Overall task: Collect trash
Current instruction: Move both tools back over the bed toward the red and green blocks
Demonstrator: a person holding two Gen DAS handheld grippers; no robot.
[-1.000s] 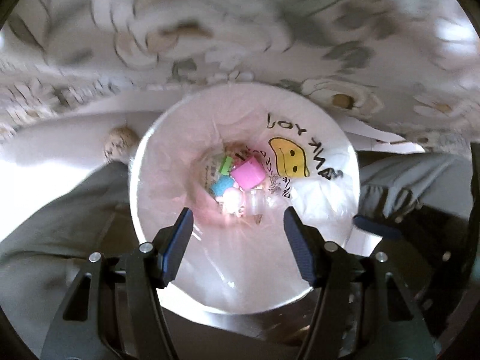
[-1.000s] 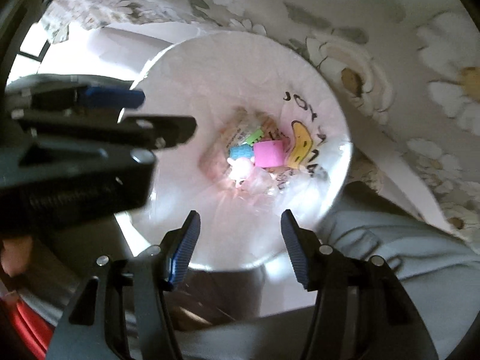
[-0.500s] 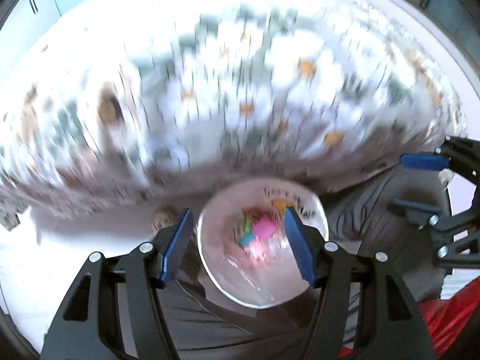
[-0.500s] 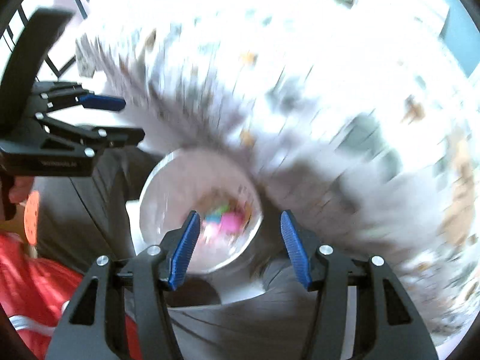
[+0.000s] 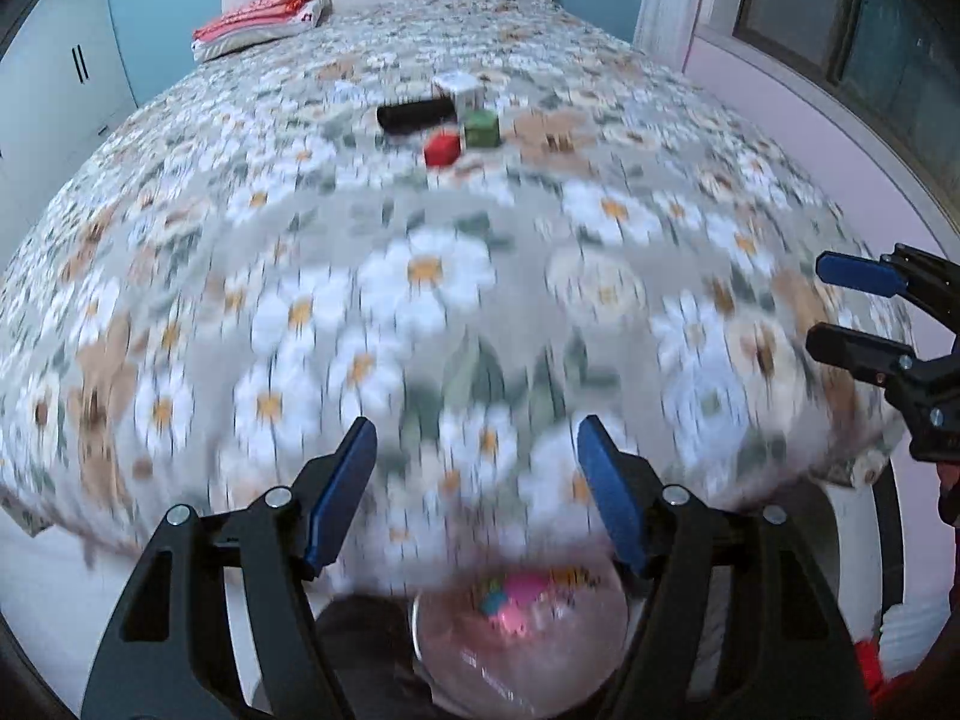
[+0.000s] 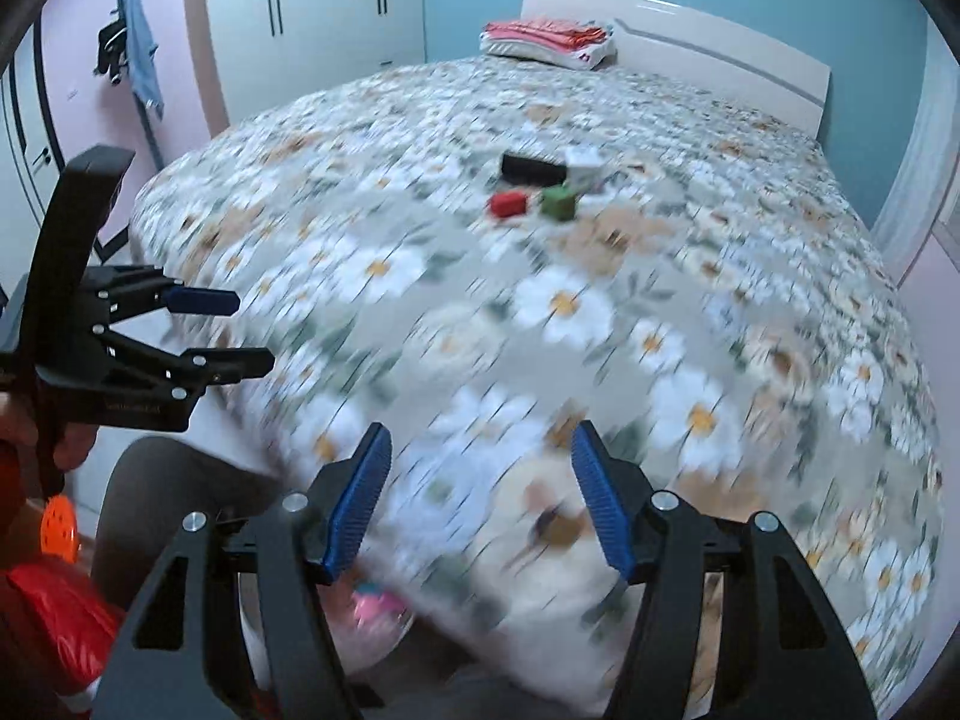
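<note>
Left gripper: blue pads spread wide, nothing between them, hanging over the foot edge of the bed. Right gripper: pads likewise apart and empty, also at the foot edge. Each shows in the other's view: right one at 3 o'clock from the left camera, left one at 9 o'clock from the right camera, fingers parted in both. Trash bin with clear liner sits below the bed edge at 6 o'clock in the left view, pink and blue scraps inside; in the right view only a sliver shows at 7 o'clock, mostly behind the left finger. Remaining items cluster mid-bed at 12 o'clock, well apart from both grippers: red block, green block just beside it, black bar and white box behind. Open floral cover between grippers and cluster. Near cover motion-blurred. Folded bedding at the headboard, 11 o'clock.
</note>
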